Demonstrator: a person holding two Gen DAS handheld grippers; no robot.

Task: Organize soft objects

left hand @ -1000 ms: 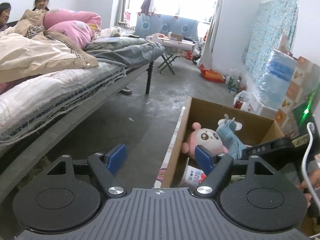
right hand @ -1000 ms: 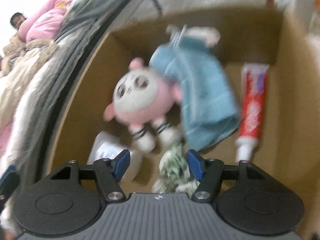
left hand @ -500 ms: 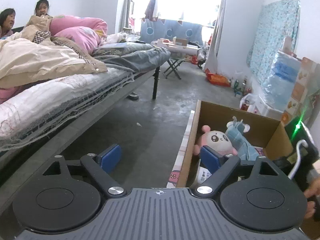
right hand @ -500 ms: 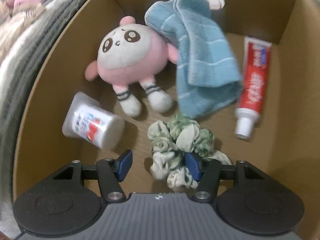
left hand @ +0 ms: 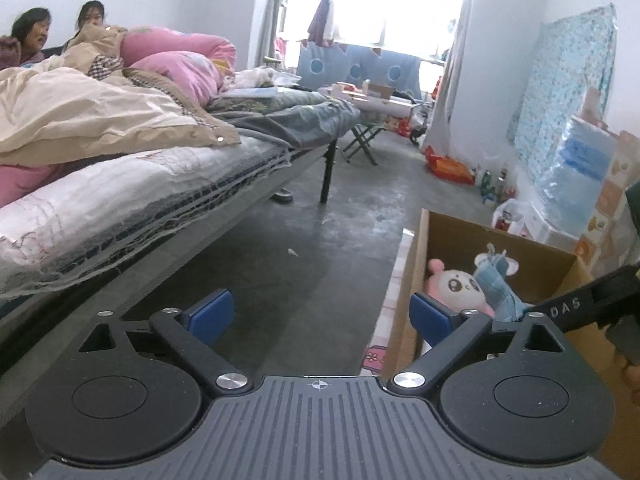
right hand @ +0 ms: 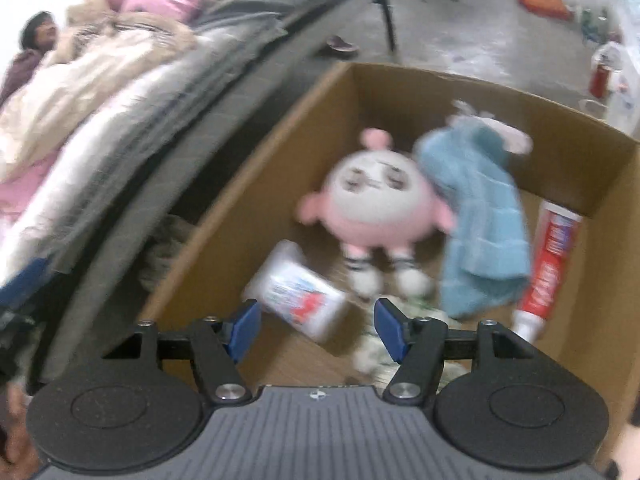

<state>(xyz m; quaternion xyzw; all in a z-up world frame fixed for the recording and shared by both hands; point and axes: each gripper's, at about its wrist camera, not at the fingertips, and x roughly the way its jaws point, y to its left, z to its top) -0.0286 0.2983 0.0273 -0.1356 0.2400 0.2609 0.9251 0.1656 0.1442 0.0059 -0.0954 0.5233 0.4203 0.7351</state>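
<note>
right gripper [right hand: 316, 326] hangs empty, jaws apart, over box [right hand: 256, 184] holding plush [right hand: 380, 208], towel [right hand: 480, 216], toothpaste [right hand: 550, 264], cup [right hand: 296, 288], scrunchie [right hand: 376, 350].

Daylight glares through the window [left hand: 400, 8] (blown white); right wrist view motion-blurred, edges fisheye-bent.

Black bar [left hand: 576, 306] at right edge, left wrist view: "DAS"
Toothpaste tube [right hand: 550, 258] lettering: blurred, unreadable
Cup [right hand: 298, 294] label: unreadable
</note>
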